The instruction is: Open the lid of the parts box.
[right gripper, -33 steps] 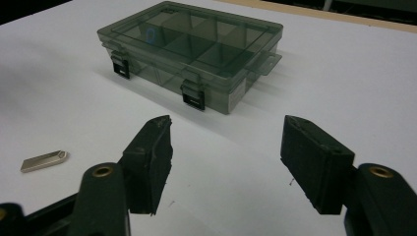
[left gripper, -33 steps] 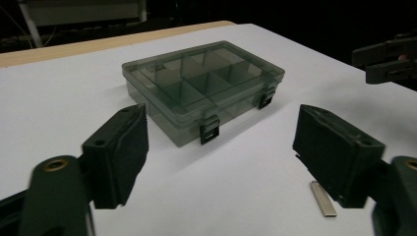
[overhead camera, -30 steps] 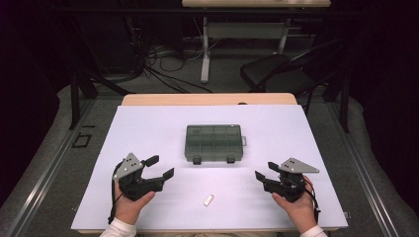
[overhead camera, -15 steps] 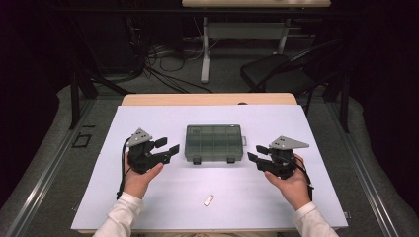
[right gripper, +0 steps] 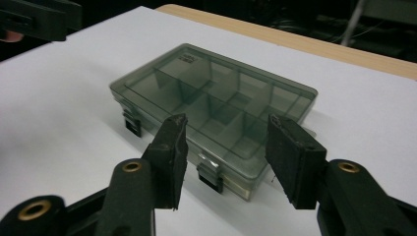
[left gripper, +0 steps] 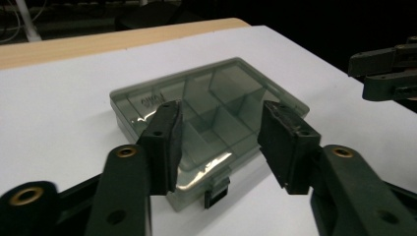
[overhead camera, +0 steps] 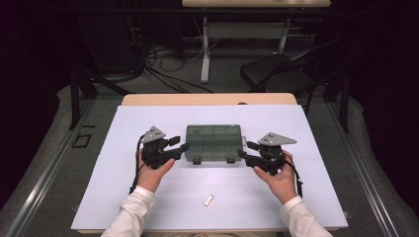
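**Compartment box flanked, latched shut**

Smoky translucent plastic compartment box (overhead camera: 214, 143), rectangular, ribbed with dividers, at centre of white table (overhead camera: 148, 212). Left gripper (overhead camera: 179, 144) at 9 o'clock, right gripper (overhead camera: 245, 150) at 3 o'clock, jaws spread, gripping nothing. Small white piece (overhead camera: 209, 200) at 6 o'clock, unidentifiable. Compartment contents indistinct.

Both arms reach in from the bottom, one on each side. The left hand (overhead camera: 150, 170) holds the left gripper (overhead camera: 179, 144) with its jaws wide apart (nothing between them). The right hand (overhead camera: 276, 175) holds the right gripper (overhead camera: 245, 149), jaws apart too, pointing toward the left one.
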{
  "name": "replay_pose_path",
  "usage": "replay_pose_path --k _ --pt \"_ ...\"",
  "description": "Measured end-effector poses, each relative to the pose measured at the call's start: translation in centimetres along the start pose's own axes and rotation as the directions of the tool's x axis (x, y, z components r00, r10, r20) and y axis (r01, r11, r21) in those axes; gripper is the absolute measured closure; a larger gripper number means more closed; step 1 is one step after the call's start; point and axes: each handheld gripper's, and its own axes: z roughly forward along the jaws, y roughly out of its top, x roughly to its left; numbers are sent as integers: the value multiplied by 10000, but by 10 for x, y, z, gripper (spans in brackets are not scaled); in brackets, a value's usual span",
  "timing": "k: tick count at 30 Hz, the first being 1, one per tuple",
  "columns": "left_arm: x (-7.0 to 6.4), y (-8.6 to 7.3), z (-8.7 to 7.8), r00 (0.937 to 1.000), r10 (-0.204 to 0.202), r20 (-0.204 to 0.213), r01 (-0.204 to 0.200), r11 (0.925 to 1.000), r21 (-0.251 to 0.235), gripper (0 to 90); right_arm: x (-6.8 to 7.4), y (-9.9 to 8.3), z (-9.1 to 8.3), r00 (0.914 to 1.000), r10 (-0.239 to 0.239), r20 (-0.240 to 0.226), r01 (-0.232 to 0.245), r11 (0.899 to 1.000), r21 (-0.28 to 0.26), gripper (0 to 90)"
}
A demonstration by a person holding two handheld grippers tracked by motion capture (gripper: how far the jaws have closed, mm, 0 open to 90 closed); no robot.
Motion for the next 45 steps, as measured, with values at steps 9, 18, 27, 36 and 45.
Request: replay_pose_path --k 9,18,27,36,45 --pt "-7 -28 5 9994 84 -333 -68 9988 490 607 12 -28 7 9975 -103 698 103 9999 -4 692" --pt "-13 -45 22 9988 -102 -478 158 9928 1191 852 9 -43 18 9945 647 829 -685 9967 445 900" --pt "-11 -50 38 9988 -233 -429 304 9842 1746 900 12 -53 44 9958 388 828 -476 9932 1066 900" --pt "-8 -53 46 9980 -22 -634 157 9770 2128 900 12 -55 53 9958 312 860 -412 9923 1166 900" --pt "-9 -53 49 9976 137 -677 14 9760 2176 900 12 -55 53 9960 295 840 -386 9933 1088 900"
